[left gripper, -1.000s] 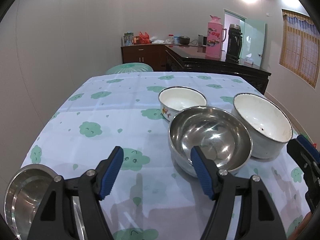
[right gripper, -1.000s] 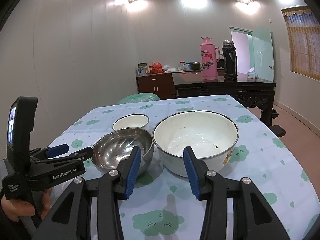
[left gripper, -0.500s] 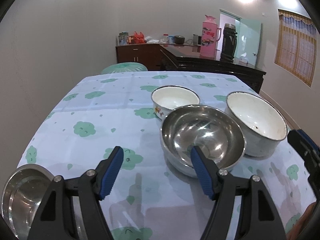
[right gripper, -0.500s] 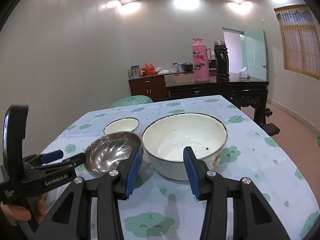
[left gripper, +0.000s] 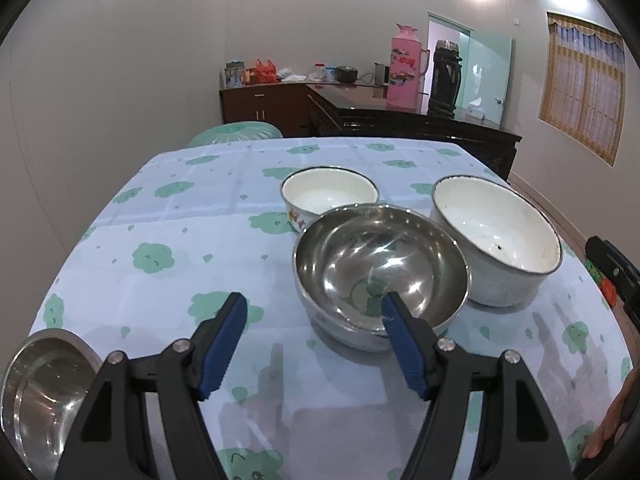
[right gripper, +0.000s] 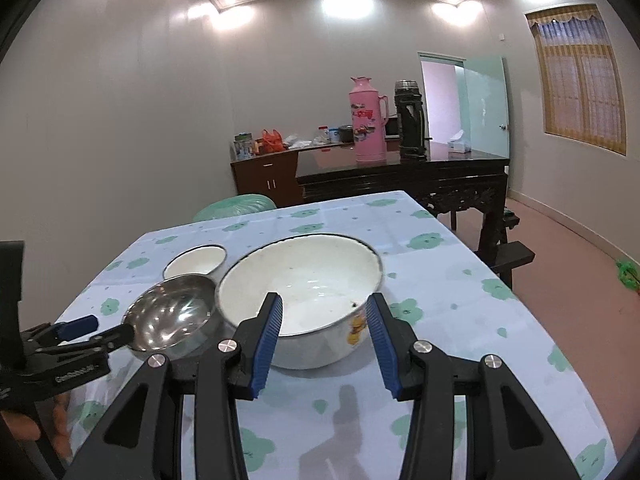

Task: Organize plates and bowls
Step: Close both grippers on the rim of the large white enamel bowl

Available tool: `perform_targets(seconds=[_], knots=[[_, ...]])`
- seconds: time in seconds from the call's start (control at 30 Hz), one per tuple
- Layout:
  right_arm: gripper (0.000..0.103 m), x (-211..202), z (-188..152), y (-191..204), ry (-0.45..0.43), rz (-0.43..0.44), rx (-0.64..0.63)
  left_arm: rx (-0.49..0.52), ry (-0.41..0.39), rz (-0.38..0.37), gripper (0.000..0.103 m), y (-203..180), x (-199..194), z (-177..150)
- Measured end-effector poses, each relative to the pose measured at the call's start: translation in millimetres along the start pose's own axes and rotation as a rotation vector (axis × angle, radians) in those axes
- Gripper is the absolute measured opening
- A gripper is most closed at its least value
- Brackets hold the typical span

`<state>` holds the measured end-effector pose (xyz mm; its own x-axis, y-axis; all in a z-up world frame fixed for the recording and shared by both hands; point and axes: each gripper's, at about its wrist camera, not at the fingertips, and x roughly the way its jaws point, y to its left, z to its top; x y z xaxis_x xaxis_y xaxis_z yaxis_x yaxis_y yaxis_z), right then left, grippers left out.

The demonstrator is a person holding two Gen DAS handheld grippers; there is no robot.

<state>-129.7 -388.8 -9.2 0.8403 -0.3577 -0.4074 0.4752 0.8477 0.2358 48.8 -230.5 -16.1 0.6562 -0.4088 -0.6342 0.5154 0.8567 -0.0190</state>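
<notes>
While both grippers are held open and empty, the large white bowl (right gripper: 304, 288) is framed by the right gripper (right gripper: 325, 322). Beside it on the table (left gripper: 180, 240), the steel bowl (left gripper: 380, 268) is faced by the left gripper (left gripper: 312, 320). If a rim is pinched off-centre, a bowl could be tipped into its touching neighbour.

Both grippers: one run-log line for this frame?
left gripper: open, at steel bowl | right gripper: open, facing large white bowl | nothing held

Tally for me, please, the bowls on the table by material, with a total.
Stainless steel bowls: 2, the steel bowl in the middle and the steel bowl at the near left edge
White enamel bowls: 2, the small enamel bowl and the large enamel bowl
Total: 4
</notes>
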Motion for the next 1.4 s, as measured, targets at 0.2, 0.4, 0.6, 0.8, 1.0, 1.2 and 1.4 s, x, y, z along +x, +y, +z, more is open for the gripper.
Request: perform_targets(seconds=[0.2,0.4,0.6,0.8,1.0,1.2,1.4], knots=[[0.047,0.4,5.6,-11.0,-0.004,-0.006,-0.017,0.009,0.001,-0.015,0.071,-12.2,0.1,11.0],[0.047,9.0,14.5,-31.7,0.013,-0.001,0.020,0.017,0.015,-0.066,0.070,-34.9,3.6,23.6],[0.047,18.1,28.8,-45.5,0.013,0.007,0.031,0.025,0.039,-0.089,0.069,-54.9,12.8,28.3],[0.047,44.6,50.7,-48.2,0.051,0.028,0.014,0.004,0.061,-0.079,0.069,-67.7,24.6,46.0],[0.047,83.8,45.4,-58.9,0.149,0.047,0.061,0.012,0.054,-0.069,0.069,-82.9,36.2,61.8],[0.047,98.8,37.3,-71.7,0.195,0.051,0.088,-0.013,0.064,-0.058,0.069,-90.7,52.1,74.3],[0.047,108.2,34.5,-70.0,0.232,0.074,0.088,-0.009,0.083,-0.057,0.069,-87.9,61.3,74.7]])
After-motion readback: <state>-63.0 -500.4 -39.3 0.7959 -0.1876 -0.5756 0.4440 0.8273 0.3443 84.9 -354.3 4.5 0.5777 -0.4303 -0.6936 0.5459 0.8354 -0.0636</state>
